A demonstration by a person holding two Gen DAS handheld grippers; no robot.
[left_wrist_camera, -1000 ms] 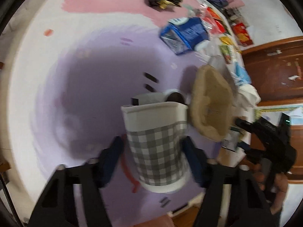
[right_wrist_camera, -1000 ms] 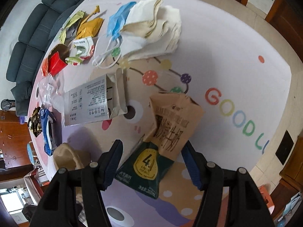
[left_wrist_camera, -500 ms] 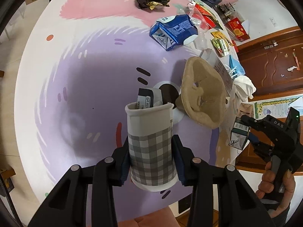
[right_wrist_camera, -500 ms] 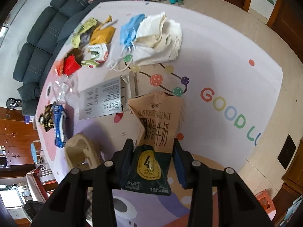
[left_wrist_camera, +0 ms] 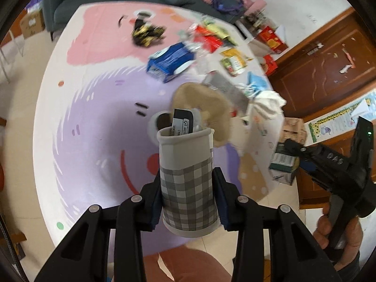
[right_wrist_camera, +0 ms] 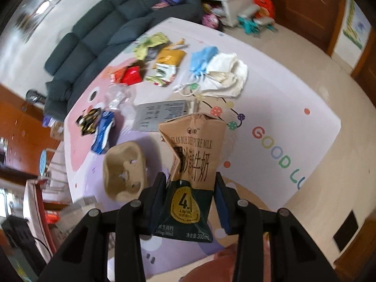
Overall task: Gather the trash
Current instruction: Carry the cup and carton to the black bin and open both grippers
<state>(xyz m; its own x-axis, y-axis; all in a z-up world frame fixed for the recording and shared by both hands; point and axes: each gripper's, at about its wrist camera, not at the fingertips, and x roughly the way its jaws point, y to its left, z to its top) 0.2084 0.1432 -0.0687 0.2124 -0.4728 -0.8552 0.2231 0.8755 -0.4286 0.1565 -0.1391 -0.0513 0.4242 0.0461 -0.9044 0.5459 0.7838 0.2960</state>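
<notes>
My left gripper (left_wrist_camera: 188,196) is shut on a grey-checked paper cup (left_wrist_camera: 188,176), held up off the mat with a small dark packet (left_wrist_camera: 184,123) sticking out of its mouth. My right gripper (right_wrist_camera: 188,199) is shut on a crumpled brown-and-green milk carton (right_wrist_camera: 192,164), lifted above the mat. In the left wrist view the right gripper (left_wrist_camera: 291,155) shows at the right edge with the milk carton (left_wrist_camera: 283,162) in it and a hand (left_wrist_camera: 338,232) on its handle.
A colourful play mat (right_wrist_camera: 282,98) covers the floor. On it lie a brown pulp cup holder (right_wrist_camera: 124,174), a blue carton (left_wrist_camera: 170,61), a grey flat box (right_wrist_camera: 162,114), a black-gold wrapper (left_wrist_camera: 146,34), red and yellow wrappers (right_wrist_camera: 129,75), a blue mask (right_wrist_camera: 203,58) and white cloths (right_wrist_camera: 225,75). A dark sofa (right_wrist_camera: 105,33) stands behind.
Both grippers closed on their items, the left on the checked cup and the right on the milk carton, and lifted them up off the mat; more of the room shows now.
</notes>
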